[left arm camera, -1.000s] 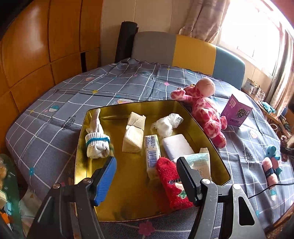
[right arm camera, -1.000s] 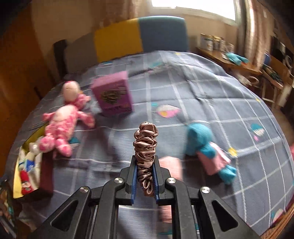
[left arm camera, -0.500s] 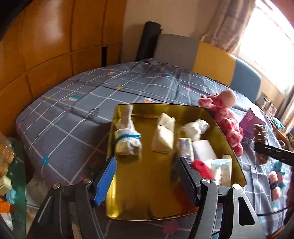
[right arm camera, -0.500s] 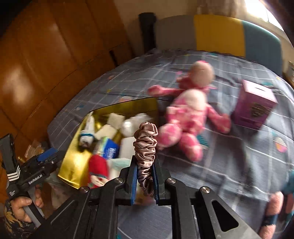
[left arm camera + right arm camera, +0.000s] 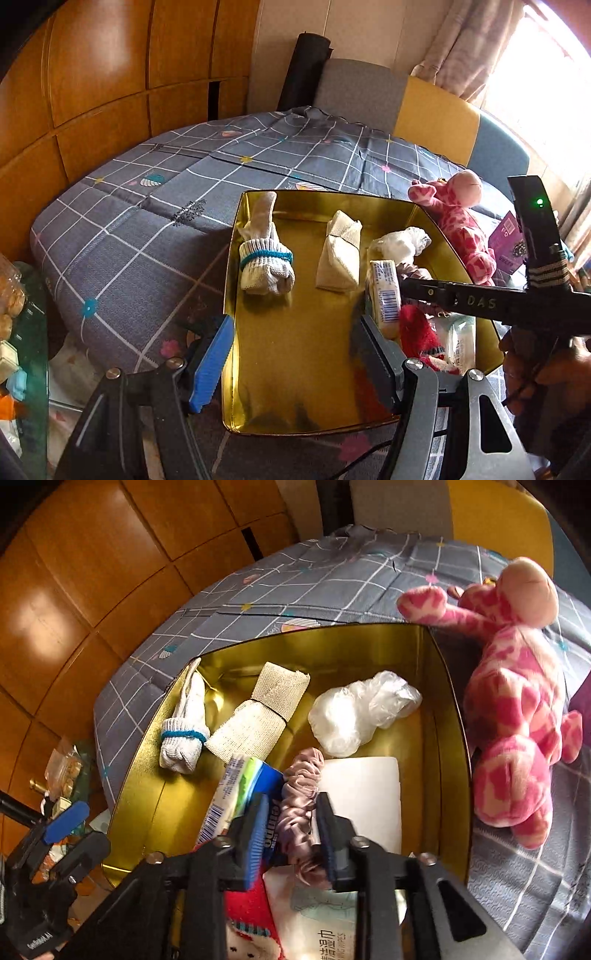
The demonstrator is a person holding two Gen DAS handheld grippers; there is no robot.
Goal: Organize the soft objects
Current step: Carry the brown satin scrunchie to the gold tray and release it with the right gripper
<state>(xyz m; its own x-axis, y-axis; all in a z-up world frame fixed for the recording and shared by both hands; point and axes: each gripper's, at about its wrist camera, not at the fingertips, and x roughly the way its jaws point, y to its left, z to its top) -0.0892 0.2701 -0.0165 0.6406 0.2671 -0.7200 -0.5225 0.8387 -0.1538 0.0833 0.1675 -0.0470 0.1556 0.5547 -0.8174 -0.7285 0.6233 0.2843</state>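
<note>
**Item: satin scrunchie, at the gold tin**

My right claw (image 5: 290,834) stood over the gold tin (image 5: 448,709), pointing down into it. Its jaws had just been opening, and the scrunchie (image 5: 301,797) lay between them, loose; from the wrist view the pads stood a little apart from the fabric on both sides, so I counted it as released rather than gripped.

Description of the scrunchie: dusty pink-mauve, glossy satin, gathered in tight ruffles all along its length, standing as a narrow crumpled band. Its far end rested over the edge of a white folded pad (image 5: 364,794) and beside a blue-and-green tissue pack (image 5: 240,794).

Other contents of the tin, as seen:
- rolled white sock with a blue band (image 5: 183,738), far left
- beige rolled bandage (image 5: 260,716), middle
- crumpled clear plastic bundle (image 5: 360,716), far right
- red fuzzy sock (image 5: 251,915), near edge, partly under my claw
- wet-wipe packet (image 5: 317,915), near edge

The tin sat on a bed with a grey checked cover (image 5: 147,229). A pink spotted plush toy (image 5: 517,701) lay on the cover just outside the tin's right wall.

My left claw (image 5: 295,365) hung above the tin's near left corner, jaws wide apart, holding nothing.
</note>
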